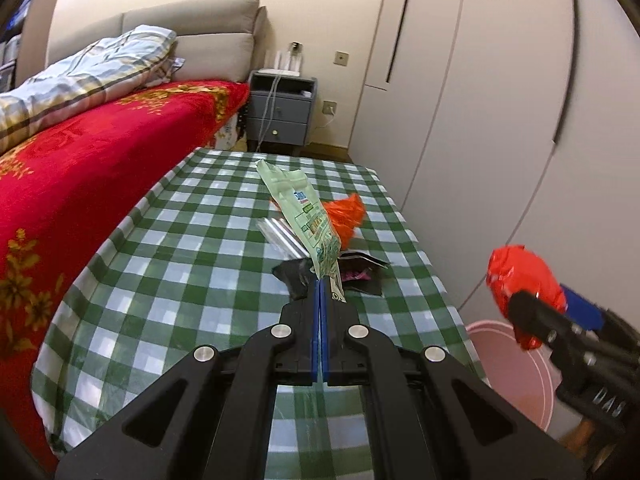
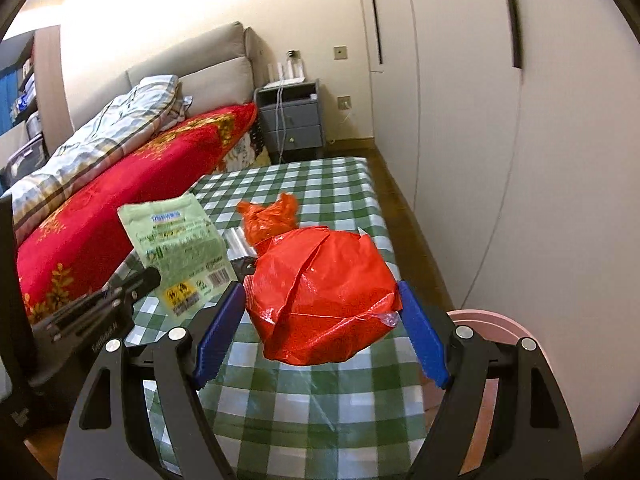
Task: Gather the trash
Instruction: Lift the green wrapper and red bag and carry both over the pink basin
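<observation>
My left gripper [image 1: 321, 286] is shut on a pale green snack wrapper [image 1: 308, 216] and holds it up above the green checked table [image 1: 192, 248]. It shows from the right wrist too [image 2: 180, 244]. My right gripper [image 2: 320, 300] is shut on a crumpled red wrapper [image 2: 324, 300], held above the table's right side; it shows in the left wrist view [image 1: 520, 284]. On the table lie an orange plastic bag [image 1: 346, 216], a clear wrapper [image 1: 280, 236] and a black packet [image 1: 360, 276].
A pink bin [image 1: 516, 364] stands on the floor at the table's right edge, below my right gripper [image 2: 492, 320]. A bed with a red blanket [image 1: 80, 168] runs along the left. A grey nightstand [image 1: 280, 112] and white wardrobe doors [image 1: 500, 80] stand behind.
</observation>
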Demonstrator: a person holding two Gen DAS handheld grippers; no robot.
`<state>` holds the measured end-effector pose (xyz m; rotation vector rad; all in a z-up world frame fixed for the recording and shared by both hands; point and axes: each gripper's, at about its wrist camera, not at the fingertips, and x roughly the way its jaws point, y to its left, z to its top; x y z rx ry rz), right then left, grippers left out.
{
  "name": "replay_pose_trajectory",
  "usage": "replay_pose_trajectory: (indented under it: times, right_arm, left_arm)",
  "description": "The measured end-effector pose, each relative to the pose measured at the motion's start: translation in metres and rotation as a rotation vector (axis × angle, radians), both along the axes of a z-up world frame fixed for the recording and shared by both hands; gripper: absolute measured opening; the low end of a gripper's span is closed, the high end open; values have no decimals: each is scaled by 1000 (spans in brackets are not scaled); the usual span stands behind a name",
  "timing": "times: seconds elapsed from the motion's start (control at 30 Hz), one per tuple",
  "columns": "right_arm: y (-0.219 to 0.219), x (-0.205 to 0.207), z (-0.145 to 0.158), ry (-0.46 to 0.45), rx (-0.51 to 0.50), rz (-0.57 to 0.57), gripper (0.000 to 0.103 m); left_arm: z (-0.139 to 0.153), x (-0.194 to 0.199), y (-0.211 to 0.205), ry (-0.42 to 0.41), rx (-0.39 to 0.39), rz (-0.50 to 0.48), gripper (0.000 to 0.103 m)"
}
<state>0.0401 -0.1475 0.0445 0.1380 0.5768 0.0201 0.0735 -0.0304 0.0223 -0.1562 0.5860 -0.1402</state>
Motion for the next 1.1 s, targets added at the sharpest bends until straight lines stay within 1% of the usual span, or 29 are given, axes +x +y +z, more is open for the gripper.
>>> replay_pose_trajectory:
  times: [0.17,0.4,0.57,0.8,1.1]
  right_arm:
    - [-9,-10,4,-8,-13,-33,76]
    - [-24,-20,6,-10,-31,-86,76]
    - [-39,-25,6,0,-30,-151,76]
    - [-65,-30,0,20,-4,-254,76]
    - [-90,-41,-4,34,8,-355,76]
  left_arm:
    - [-1,-9,-12,-3,12,-33,0]
    - [-2,-13,-26,-8,5,-78,0]
    - [-2,-15,-35,-12,-13,-107,0]
    - [-5,-14,-50,-13,-40,-152,0]
    - [-10,-10,-82,-4,-84,-245,0]
